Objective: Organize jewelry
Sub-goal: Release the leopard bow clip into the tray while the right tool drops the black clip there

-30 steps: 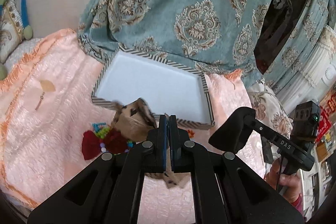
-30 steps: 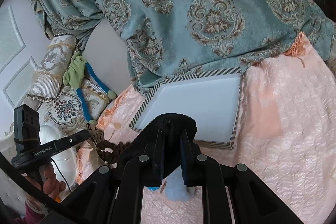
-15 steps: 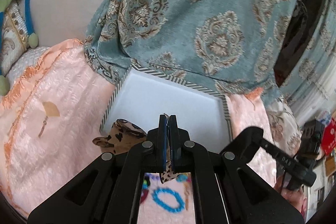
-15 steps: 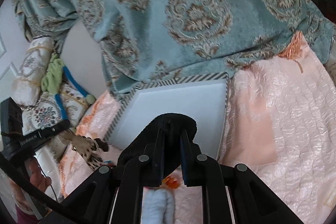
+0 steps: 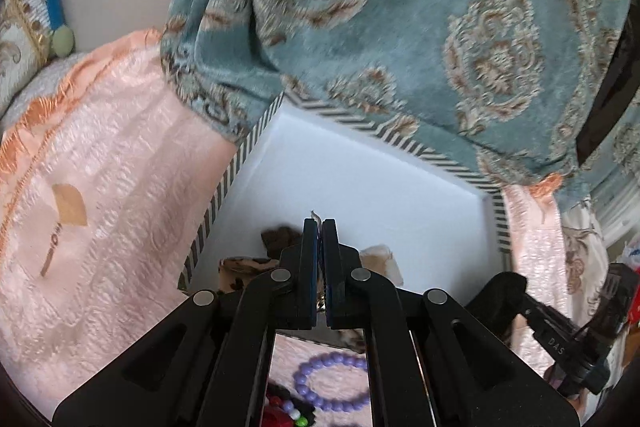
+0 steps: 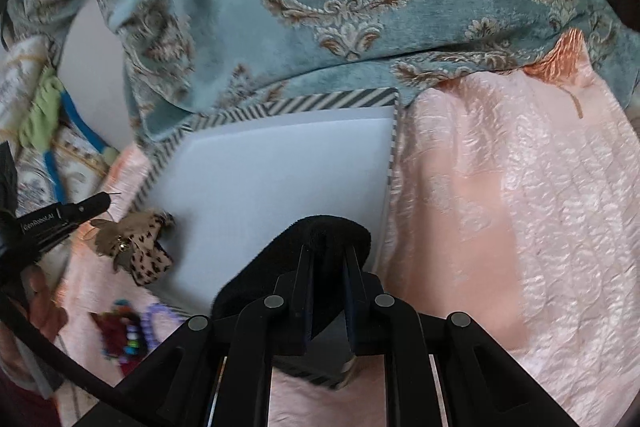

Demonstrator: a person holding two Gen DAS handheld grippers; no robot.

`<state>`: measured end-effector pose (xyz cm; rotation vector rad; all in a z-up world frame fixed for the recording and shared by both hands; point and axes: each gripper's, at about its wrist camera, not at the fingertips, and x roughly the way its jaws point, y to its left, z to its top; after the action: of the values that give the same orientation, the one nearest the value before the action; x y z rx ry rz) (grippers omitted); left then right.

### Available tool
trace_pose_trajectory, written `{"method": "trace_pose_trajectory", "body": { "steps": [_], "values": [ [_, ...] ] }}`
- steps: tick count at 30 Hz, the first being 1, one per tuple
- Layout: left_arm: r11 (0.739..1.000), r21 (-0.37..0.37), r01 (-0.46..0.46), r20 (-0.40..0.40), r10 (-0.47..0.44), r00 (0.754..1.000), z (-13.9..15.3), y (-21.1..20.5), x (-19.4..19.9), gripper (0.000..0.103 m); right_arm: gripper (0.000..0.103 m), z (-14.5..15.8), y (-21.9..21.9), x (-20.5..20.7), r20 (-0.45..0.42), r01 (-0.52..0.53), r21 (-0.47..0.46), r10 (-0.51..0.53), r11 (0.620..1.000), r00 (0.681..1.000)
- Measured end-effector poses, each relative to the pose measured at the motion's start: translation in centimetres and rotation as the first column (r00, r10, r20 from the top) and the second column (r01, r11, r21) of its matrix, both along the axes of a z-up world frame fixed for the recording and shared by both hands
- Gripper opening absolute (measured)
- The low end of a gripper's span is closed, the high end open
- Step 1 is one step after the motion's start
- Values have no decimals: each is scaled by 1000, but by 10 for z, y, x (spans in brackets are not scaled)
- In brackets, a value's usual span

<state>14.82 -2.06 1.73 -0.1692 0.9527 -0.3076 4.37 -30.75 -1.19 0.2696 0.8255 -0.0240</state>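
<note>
The left gripper [image 5: 319, 223], clamped on a leopard-print bow [image 6: 140, 247], hangs over the near-left corner of the striped tray [image 5: 408, 143]. Right gripper [image 6: 326, 251], pinching black velvet cloth [image 6: 304, 247], now overlaps the tray. Beneath both, purple bead bracelet [image 5: 332, 383] on the pink bedspread [image 6: 520, 207]; earlier, both were short of the tray.
</note>
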Motion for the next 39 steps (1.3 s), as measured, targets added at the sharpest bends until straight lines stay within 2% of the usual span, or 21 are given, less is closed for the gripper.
{"method": "trace_pose_trajectory", "body": {
  "steps": [3, 6, 9, 10, 11, 14, 20, 24, 33, 39],
  "values": [
    [1000, 20, -9, -14, 10, 1000, -10, -1, 1, 1, 12, -4, 4, 3, 3, -5, -53, 5, 999, 1000],
    [1000, 25, -17, -23, 17, 1000, -15, 0, -2, 4, 20, -4, 7, 6, 0, -23, -72, 23, 997, 1000],
    [999, 45, -14, -22, 15, 1000, -15, -1, -6, 23, 39, 4, 12, 2, 35, -36, -85, 39, 996, 999],
    [999, 53, -12, -15, 13, 1000, -14, -1, -9, 31, 43, 7, 14, 0, 43, -32, -97, 36, 995, 998],
    [998, 55, -9, -8, 10, 1000, -12, -1, -12, 38, 43, 11, 15, -4, 55, -29, -109, 35, 994, 998],
    [998, 55, -11, 1, 11, 1000, -8, 1, -20, 46, 43, 18, 17, -11, 62, -28, -87, 33, 996, 998],
    [997, 72, -15, 24, 13, 1000, 2, 1, -40, 47, 46, 28, 23, -37, 73, -28, -38, 30, 999, 997],
    [994, 105, -15, 54, 10, 999, 10, -1, -61, 47, 65, 34, 33, -57, 85, -27, -23, 29, 999, 996],
    [984, 172, -41, 147, 15, 989, 30, 2, -116, 48, 65, 45, 58, -90, 93, -44, -18, 46, 999, 995],
    [980, 191, -62, 175, 28, 984, 37, 12, -146, 48, 65, 49, 72, -108, 93, -71, -9, 72, 997, 993]
  ]
}}
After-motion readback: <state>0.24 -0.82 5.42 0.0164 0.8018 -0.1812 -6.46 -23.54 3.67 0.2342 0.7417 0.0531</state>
